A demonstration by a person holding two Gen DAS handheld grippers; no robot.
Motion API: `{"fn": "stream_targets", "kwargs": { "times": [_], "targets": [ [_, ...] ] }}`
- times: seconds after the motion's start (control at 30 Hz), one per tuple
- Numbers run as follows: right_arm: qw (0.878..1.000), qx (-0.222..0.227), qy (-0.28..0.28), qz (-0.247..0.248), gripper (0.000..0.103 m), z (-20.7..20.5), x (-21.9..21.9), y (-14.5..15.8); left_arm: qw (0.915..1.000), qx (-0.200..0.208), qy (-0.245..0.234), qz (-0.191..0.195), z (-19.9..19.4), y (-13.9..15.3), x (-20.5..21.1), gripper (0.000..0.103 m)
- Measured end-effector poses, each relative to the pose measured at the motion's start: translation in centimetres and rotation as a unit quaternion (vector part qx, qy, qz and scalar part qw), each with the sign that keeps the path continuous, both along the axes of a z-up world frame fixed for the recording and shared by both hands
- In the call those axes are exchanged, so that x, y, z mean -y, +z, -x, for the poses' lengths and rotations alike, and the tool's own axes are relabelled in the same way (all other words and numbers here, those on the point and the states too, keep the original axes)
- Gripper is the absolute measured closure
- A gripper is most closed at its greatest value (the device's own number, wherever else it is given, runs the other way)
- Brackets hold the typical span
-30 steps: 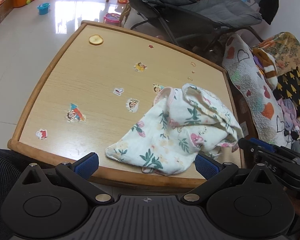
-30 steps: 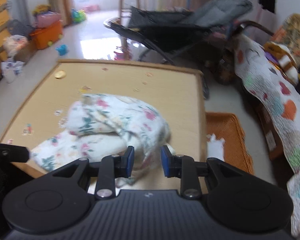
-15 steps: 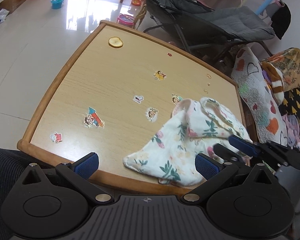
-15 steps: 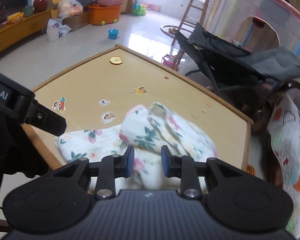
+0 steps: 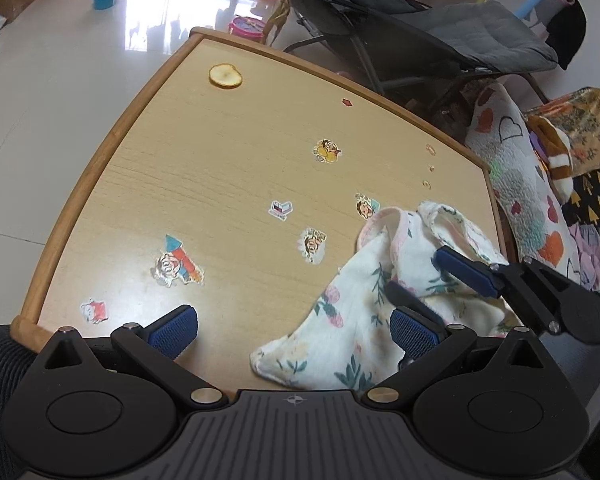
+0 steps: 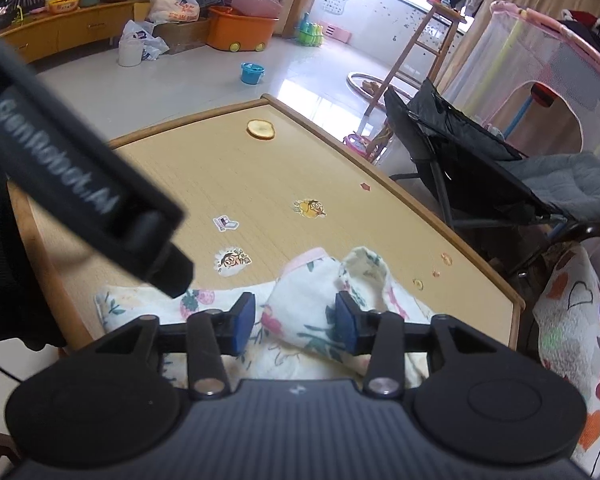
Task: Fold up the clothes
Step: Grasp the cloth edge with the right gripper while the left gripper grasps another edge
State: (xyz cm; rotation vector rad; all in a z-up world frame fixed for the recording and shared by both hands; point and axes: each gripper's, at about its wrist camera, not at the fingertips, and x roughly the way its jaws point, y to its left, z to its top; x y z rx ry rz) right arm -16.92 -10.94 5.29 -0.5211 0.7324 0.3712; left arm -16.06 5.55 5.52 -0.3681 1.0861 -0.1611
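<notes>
Your flowery cloth (image 5: 364,320) lies bunched on the wooden table (image 5: 220,168), at the corner far from the round yellow slice (image 5: 225,76). Your right gripper (image 6: 296,322) has just been opening, with cloth between its pads. Your left gripper (image 5: 292,332) is wide apart, holding nothing.

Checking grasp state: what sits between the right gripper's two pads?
A raised fold of the floral garment sits between the right gripper pads, seen in the right wrist view.

A white garment (image 5: 364,312) printed with green leaves and pink flowers lies on a light wooden table (image 5: 204,168) dotted with colourful stickers.
</notes>
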Motion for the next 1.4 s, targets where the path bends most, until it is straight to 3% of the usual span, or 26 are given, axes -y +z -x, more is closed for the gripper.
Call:
{"fn": "stream_targets", "kwargs": {
  "times": [0.17,0.23,0.3,0.4,0.6,0.8,1.1,1.4],
  "targets": [
    [1.0,0.006,0.003,0.028,0.06,0.0,-0.4,-0.6,1.0,0.002,-0.002,0.003,-1.0,-0.2,0.1,0.0],
    [0.999,0.005,0.003,0.042,0.067,-0.1,-0.5,-1.1,1.0,0.001,-0.004,0.004,-1.3,-0.4,0.1,0.0],
    [0.999,-0.003,-0.002,0.041,0.086,-0.2,-0.2,-1.4,1.0,0.0,-0.006,0.005,-1.5,-0.6,0.1,0.0],
    [1.0,-0.012,-0.009,0.023,0.097,-0.2,0.7,-1.1,0.9999,-0.003,-0.013,0.004,-1.7,-1.1,0.2,0.0],
    [1.0,-0.004,-0.022,-0.013,0.099,0.2,3.4,1.1,0.9989,0.007,-0.047,-0.003,-2.2,-2.0,0.8,0.0],
    [0.999,0.025,-0.027,-0.026,0.099,1.0,6.3,4.2,0.9941,0.043,-0.099,-0.016,-2.5,-1.5,2.5,0.0],
    [0.997,0.064,-0.041,-0.032,0.099,2.2,10.0,6.8,0.9825,0.093,-0.16,-0.02,-1.8,1.1,5.3,0.0],
    [0.996,0.079,-0.03,-0.029,0.099,3.2,11.4,7.5,0.9692,0.146,-0.197,0.018,0.3,4.9,6.8,0.0]
  ]
}}
